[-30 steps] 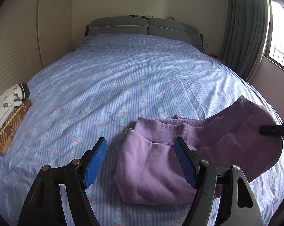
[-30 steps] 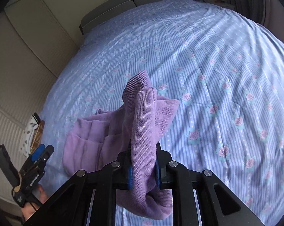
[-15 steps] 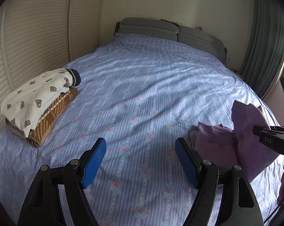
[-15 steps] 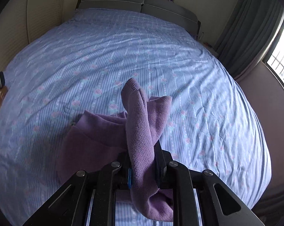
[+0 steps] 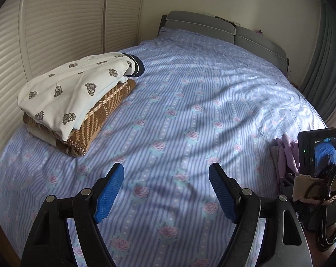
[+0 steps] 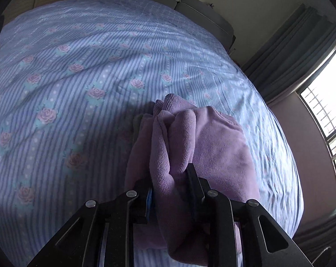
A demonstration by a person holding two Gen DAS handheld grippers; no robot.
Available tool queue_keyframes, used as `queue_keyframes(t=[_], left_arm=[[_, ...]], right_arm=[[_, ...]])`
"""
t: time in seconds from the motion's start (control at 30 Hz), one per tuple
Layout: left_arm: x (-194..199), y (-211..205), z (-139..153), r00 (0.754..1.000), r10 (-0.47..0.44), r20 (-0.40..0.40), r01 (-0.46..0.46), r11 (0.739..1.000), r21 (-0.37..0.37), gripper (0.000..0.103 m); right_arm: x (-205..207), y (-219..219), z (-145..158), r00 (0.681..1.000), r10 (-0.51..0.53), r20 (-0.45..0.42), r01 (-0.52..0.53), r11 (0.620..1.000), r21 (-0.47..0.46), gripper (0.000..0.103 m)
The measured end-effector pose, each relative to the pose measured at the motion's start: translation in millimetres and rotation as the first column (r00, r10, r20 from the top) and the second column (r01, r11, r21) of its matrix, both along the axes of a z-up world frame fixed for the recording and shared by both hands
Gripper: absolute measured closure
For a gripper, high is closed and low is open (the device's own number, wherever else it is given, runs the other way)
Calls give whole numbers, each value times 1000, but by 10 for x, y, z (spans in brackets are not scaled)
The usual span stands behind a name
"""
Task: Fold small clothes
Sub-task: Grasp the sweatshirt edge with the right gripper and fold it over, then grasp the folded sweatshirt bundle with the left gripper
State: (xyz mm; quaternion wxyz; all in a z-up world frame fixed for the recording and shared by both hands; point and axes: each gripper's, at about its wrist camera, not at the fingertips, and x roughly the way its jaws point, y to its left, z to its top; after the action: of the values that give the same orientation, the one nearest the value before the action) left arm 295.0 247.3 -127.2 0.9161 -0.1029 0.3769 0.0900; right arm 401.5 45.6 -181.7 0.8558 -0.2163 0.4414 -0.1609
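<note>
My right gripper (image 6: 170, 184) is shut on a bunched fold of the purple garment (image 6: 212, 146), which lies folded over on the blue floral bed sheet (image 6: 78, 89). In the left wrist view a bit of the purple garment (image 5: 286, 153) shows at the far right, beside the right gripper's camera unit (image 5: 321, 151). My left gripper (image 5: 166, 191) is open and empty over bare sheet, well left of the garment. A stack of folded clothes (image 5: 78, 109), white printed piece on a brown knit, sits at the bed's left side.
A grey headboard (image 5: 223, 29) stands at the far end. Slatted wardrobe doors (image 5: 45, 26) line the left side. Grey curtains (image 6: 297, 51) and a barred window (image 6: 328, 111) are on the right. The bed's right edge drops off close to the garment.
My left gripper has swung left away from the purple garment, bringing the folded stack into view. My right gripper kept its hold and brought the held fold over and down onto the garment.
</note>
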Motion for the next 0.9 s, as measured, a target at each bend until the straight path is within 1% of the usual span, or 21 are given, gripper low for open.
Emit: queue_keyframes(t=[0.1,0.17,0.2,0.23,0.3,0.4,0.5,0.57,0.63,0.7,0.73,0.8,0.9], left_arm=[[-20,34,12,1000,11,1,-11,1000,-9,25],[-38,16,68,1000,10,9,-10,1000,-11,25],[-44,-8,106,1000,6,13,-6,1000,-7,25],[-53,-40,151,1000,-1,20,1,1000,-3,25],[-61,-137,252,999,-21,34,21,1000,4,25],[-56,-338,406,996,-64,60,65,998,-6,25],[-10,-628,519,988,-128,87,131,991,-24,25],[49,-877,553,977,-193,95,197,980,-40,26],[137,-1155,550,960,-262,95,267,962,-53,28],[257,-1436,517,941,-328,84,333,941,-61,38],[327,-1575,487,929,-362,76,367,927,-72,41],[474,-1817,427,907,-417,59,421,903,-89,50],[687,-2111,300,880,-475,26,474,873,-111,56]], right_arm=[[-26,28,17,1000,0,4,1,1000,-20,72],[-67,-6,129,1000,10,15,-10,1000,23,68],[-106,-22,207,999,19,26,-20,998,54,62],[-151,-41,294,999,33,41,-37,995,88,52],[-289,-82,501,994,71,86,-83,987,135,45],[-510,-269,824,981,108,161,-145,960,238,45],[-706,-650,1063,970,96,223,-169,928,333,45],[-816,-942,1124,967,84,241,-175,907,383,45],[-887,-1232,1123,967,72,245,-169,899,405,45],[-949,-1520,1088,968,51,247,-155,892,425,45],[-972,-1666,1058,968,37,250,-148,885,442,45],[-1024,-1933,989,967,5,255,-131,868,478,45],[-1070,-2242,844,968,-26,250,-109,853,511,45]])
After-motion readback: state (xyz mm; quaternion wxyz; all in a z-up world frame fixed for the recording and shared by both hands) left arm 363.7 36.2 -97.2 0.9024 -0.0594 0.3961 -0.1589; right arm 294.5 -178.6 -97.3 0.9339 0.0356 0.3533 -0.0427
